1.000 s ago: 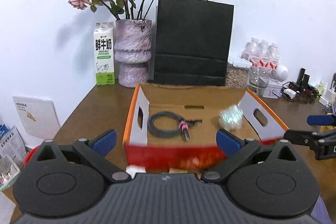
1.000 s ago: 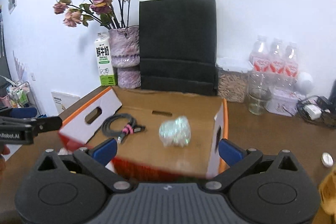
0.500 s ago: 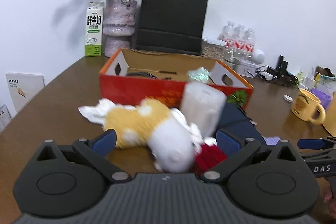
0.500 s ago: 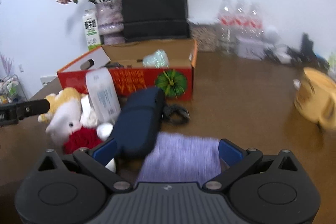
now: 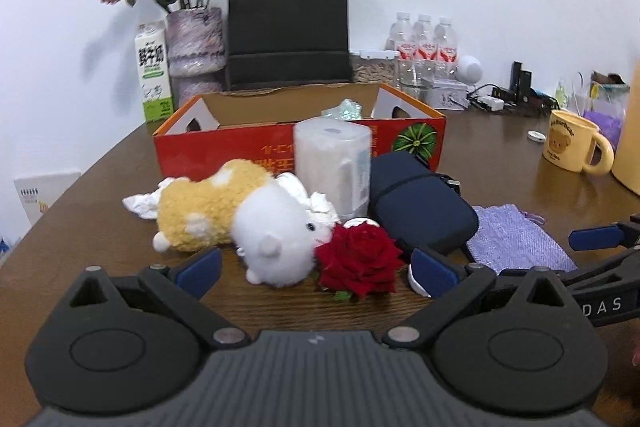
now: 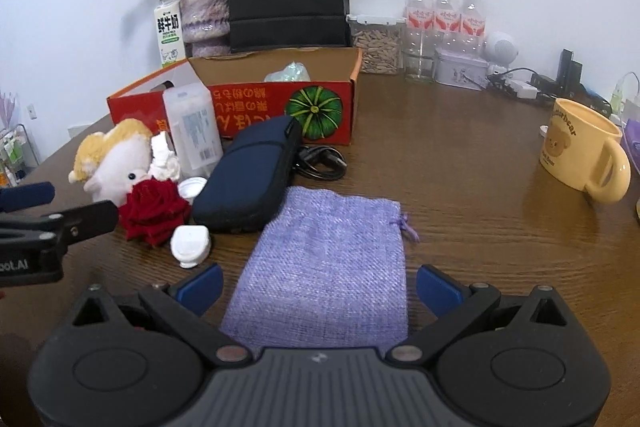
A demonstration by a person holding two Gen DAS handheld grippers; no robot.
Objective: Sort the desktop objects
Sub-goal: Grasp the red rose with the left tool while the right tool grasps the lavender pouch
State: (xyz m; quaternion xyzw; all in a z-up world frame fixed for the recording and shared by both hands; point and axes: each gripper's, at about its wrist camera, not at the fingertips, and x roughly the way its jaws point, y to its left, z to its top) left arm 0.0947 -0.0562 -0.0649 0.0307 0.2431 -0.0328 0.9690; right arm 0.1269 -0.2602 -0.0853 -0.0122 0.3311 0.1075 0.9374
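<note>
- The left gripper hangs low over the desk with its jaws wide apart and nothing between them; the plush toy and the red rose lie just ahead of its tips, so it looks lined up to choose one of them.
- The right gripper is likewise spread and empty, its blue fingertips set either side of the near end of the lavender drawstring pouch — a stance that suits a pinch on the flat cloth, though no contact shows yet.
- The things still to be sorted sit in a tight cluster in front of the orange cardboard box: the plush on its side, the rose touching its head, a translucent white container upright behind them, a navy zip case leaning beside it, a small white cap near the rose, and a black cable partly under the case.
- The box stands open-topped with its flaps up, presumably as the collecting bin; a crumpled pale-green wrapper already rests inside.
- The yellow bear mug stands well apart to the right, outside the pile.
- Judging by this, most of the sorting remains; the pouch is limp, so a grip near its edge may let it sag.
</note>
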